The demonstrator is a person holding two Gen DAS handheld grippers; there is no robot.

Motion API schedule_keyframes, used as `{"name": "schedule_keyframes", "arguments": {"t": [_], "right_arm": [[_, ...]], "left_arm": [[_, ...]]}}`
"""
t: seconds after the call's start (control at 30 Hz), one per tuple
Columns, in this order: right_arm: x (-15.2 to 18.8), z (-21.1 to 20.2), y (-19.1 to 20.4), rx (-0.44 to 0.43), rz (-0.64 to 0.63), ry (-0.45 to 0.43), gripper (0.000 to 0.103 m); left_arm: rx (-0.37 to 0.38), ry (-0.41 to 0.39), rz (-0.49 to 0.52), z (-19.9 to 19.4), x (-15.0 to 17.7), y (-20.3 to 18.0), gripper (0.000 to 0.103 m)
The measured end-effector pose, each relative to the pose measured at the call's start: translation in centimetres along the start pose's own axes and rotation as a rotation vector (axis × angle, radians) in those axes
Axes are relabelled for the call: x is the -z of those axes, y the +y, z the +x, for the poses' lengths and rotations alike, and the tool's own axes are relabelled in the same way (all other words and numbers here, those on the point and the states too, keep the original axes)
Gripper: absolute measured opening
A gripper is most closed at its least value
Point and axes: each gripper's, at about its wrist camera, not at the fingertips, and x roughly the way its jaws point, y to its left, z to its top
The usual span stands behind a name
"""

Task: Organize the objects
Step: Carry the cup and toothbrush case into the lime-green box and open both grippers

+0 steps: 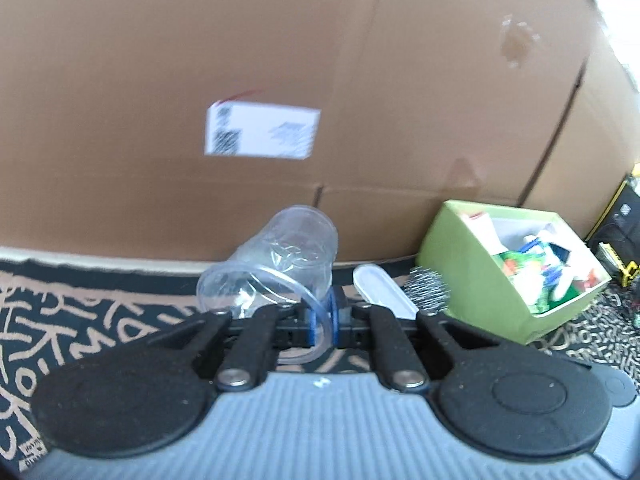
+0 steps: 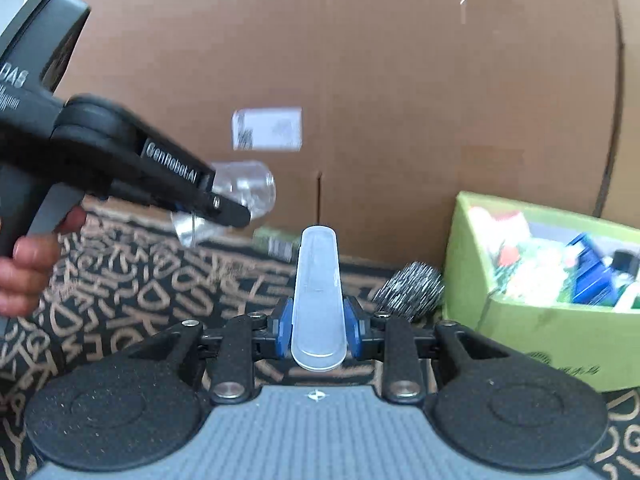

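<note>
My left gripper (image 1: 323, 320) is shut on the rim of a clear plastic cup (image 1: 276, 264), which hangs tilted above the patterned rug. In the right wrist view the same left gripper (image 2: 224, 208) reaches in from the left with the cup (image 2: 244, 192), a hand on its handle. My right gripper (image 2: 319, 326) is shut on a long translucent white case (image 2: 318, 292), which sticks out forward between the blue pads. That case (image 1: 380, 290) also shows in the left wrist view. A green box (image 2: 532, 332) full of mixed items stands to the right.
A large brown cardboard box (image 1: 280, 60) with a white label fills the background. A steel scouring ball (image 2: 412, 290) lies on the black-and-tan rug (image 2: 120, 280) beside the green box (image 1: 472, 264). A small green packet (image 2: 276, 242) lies by the cardboard. Black and yellow items (image 1: 620, 240) sit far right.
</note>
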Motion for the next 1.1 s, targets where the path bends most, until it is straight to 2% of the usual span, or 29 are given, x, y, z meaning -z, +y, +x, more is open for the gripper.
{"name": "schedule_keyframes", "arguments": {"t": [0.17, 0.3, 0.5, 0.73, 0.87, 1.03, 1.07, 1.1], "right_arm": [[-1.6, -3.0, -2.1, 0.043, 0.036, -0.131, 0.031], [-2.2, -4.4, -5.1, 0.102, 0.082, -0.191, 0.031], [-1.9, -5.4, -11.0, 0.234, 0.161, -0.218, 0.031], [-1.1, -6.2, -17.5, 0.363, 0.248, -0.227, 0.031], [-0.8, -5.9, -19.5, 0.404, 0.289, -0.220, 0.031], [-0.7, -4.1, -20.4, 0.433, 0.277, -0.242, 0.031], [-0.3, -3.5, -20.8, 0.445, 0.257, -0.238, 0.034], [-0.1, -2.9, -20.9, 0.461, 0.240, -0.209, 0.049]], "left_arm": [[0.031, -0.053, 0.034, -1.5, -0.7, -2.9, 0.007], [0.098, -0.079, 0.051, -1.4, -1.4, -5.8, 0.007], [0.212, -0.066, 0.073, 1.2, -2.5, -11.4, 0.007], [0.290, -0.047, 0.100, 4.6, -3.5, -17.1, 0.007], [0.322, -0.027, 0.106, 6.6, -3.8, -19.4, 0.007], [0.330, -0.021, 0.091, 9.6, -3.9, -20.5, 0.007], [0.330, -0.020, 0.090, 10.2, -3.7, -20.5, 0.012], [0.326, -0.016, 0.094, 10.6, -3.6, -20.3, 0.021]]}}
